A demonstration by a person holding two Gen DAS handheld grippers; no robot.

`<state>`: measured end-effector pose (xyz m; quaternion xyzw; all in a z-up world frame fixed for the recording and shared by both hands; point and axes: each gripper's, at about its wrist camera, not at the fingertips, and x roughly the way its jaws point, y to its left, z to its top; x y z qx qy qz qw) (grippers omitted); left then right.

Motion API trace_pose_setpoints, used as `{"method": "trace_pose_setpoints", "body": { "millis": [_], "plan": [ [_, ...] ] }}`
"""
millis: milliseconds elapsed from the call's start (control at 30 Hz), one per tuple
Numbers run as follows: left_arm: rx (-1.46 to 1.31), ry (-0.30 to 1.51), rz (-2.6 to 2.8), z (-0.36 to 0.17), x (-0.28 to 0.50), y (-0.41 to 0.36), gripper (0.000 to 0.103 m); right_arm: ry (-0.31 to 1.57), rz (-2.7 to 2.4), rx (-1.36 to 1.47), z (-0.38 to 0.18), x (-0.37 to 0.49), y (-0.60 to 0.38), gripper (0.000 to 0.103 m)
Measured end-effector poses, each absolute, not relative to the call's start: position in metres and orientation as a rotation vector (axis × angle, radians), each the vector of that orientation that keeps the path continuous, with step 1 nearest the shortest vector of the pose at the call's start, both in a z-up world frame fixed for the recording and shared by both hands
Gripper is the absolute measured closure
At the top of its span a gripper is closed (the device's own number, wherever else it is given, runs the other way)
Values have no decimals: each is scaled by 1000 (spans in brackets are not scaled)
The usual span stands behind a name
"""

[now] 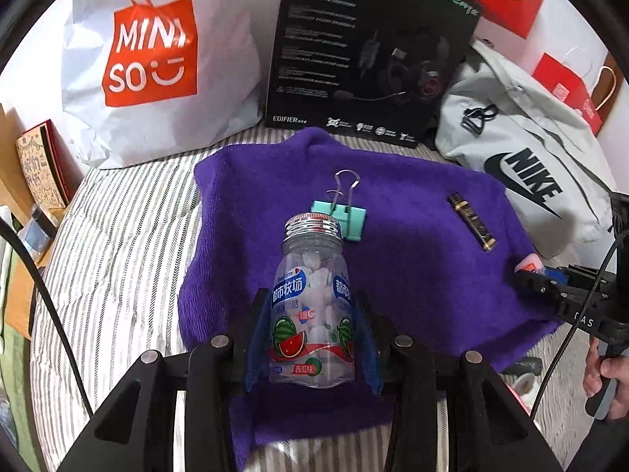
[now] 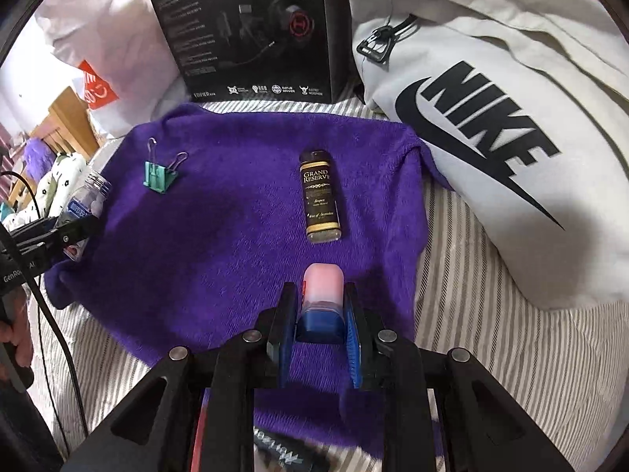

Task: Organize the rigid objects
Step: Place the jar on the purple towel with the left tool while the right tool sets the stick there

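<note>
A clear candy bottle [image 1: 312, 306] with a watermelon label and a silver threaded neck sits between my left gripper's [image 1: 312, 303] blue pads, which are shut on it over the purple towel [image 1: 412, 275]. The bottle [image 2: 88, 200] shows at the left edge of the right wrist view. My right gripper [image 2: 320, 295] is shut on a small blue container with a pink cap [image 2: 323, 287], low over the towel [image 2: 236, 236]. A teal binder clip [image 1: 343, 212] [image 2: 159, 175] and a dark gold-lettered tube [image 1: 471, 216] [image 2: 320, 196] lie on the towel.
The towel lies on a striped sheet [image 1: 118, 255]. Behind it stand a white Miniso bag [image 1: 157, 63], a black headset box [image 1: 365, 51] and a grey Nike bag [image 2: 503, 137]. Red bags [image 1: 566, 86] sit far right. A hand [image 1: 605, 377] holds the other gripper's handle.
</note>
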<state>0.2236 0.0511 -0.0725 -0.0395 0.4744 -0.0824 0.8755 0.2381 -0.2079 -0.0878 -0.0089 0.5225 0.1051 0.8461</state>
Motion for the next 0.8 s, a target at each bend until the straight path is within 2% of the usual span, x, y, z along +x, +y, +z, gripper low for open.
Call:
{"method": "trace_pose_setpoints", "body": {
  "millis": [667, 733, 767, 800],
  "plan": [
    [19, 1032, -101, -99, 256, 38, 64, 1102, 218, -94, -105, 254, -193, 79],
    [36, 1037, -96, -100, 254, 36, 64, 1100, 221, -84, -105, 253, -193, 77],
    [40, 1038, -94, -99, 252, 36, 62, 1098, 232, -80, -105, 252, -193, 72],
    [39, 1041, -101, -100, 251, 35, 55, 1099, 247, -84, -105, 251, -192, 68]
  ]
}}
